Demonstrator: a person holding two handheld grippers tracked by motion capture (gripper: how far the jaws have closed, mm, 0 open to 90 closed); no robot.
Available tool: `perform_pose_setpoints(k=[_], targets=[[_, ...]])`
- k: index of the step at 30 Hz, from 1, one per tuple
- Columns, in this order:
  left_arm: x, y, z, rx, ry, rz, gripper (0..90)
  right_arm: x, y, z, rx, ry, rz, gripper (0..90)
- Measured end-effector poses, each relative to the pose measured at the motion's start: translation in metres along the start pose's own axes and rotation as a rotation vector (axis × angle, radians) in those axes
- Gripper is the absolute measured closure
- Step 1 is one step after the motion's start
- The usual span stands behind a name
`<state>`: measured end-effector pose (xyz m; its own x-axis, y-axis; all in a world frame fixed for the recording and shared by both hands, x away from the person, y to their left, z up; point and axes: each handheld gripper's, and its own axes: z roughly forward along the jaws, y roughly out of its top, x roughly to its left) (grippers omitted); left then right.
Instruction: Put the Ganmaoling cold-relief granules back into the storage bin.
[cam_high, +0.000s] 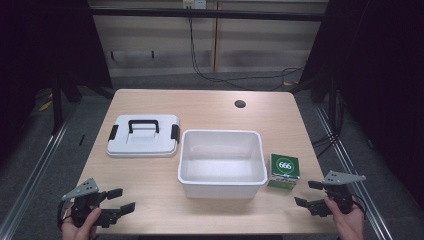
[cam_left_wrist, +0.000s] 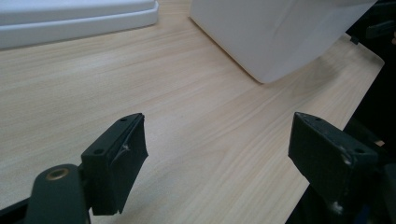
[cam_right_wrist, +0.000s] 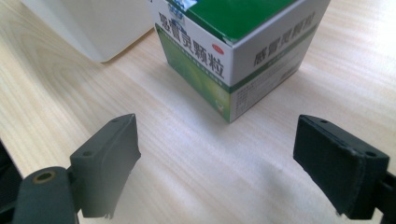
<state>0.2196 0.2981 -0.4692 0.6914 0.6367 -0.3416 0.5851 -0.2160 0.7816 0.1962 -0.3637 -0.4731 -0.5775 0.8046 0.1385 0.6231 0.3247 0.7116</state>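
Green-white box (cam_high: 285, 171) beside white bin (cam_high: 221, 187)

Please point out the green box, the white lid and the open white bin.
green box (cam_high: 285, 165), high view, its green top face
white lid (cam_high: 143, 136), high view, top surface near handle
white bin (cam_high: 221, 186), high view, its front wall

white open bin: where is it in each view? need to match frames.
High view: white bin at table centre, between the lid and the green box.
Left gripper view: its corner at top right.
Right gripper view: its corner at top left.
Shared landmark: the bin's rounded bottom corner on the wood table.
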Motion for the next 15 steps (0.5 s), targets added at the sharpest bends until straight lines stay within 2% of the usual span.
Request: perform_pose_setpoints(k=[2,8,15], targets=[[0.000,0.000,0.000,0.001,0.000,0.002,19.3,0.001,0.000,-0.002,-0.014,0.014,-0.007,13.9],[0.000,0.000,0.000,0.000,-0.003,-0.001,19.3,0.007,0.001,-0.008,-0.044,0.006,-0.014,13.9],[0.000,0.000,0.000,0.000,-0.001,0.002,19.3,0.010,0.003,-0.018,-0.113,-0.011,-0.012,13.9]])
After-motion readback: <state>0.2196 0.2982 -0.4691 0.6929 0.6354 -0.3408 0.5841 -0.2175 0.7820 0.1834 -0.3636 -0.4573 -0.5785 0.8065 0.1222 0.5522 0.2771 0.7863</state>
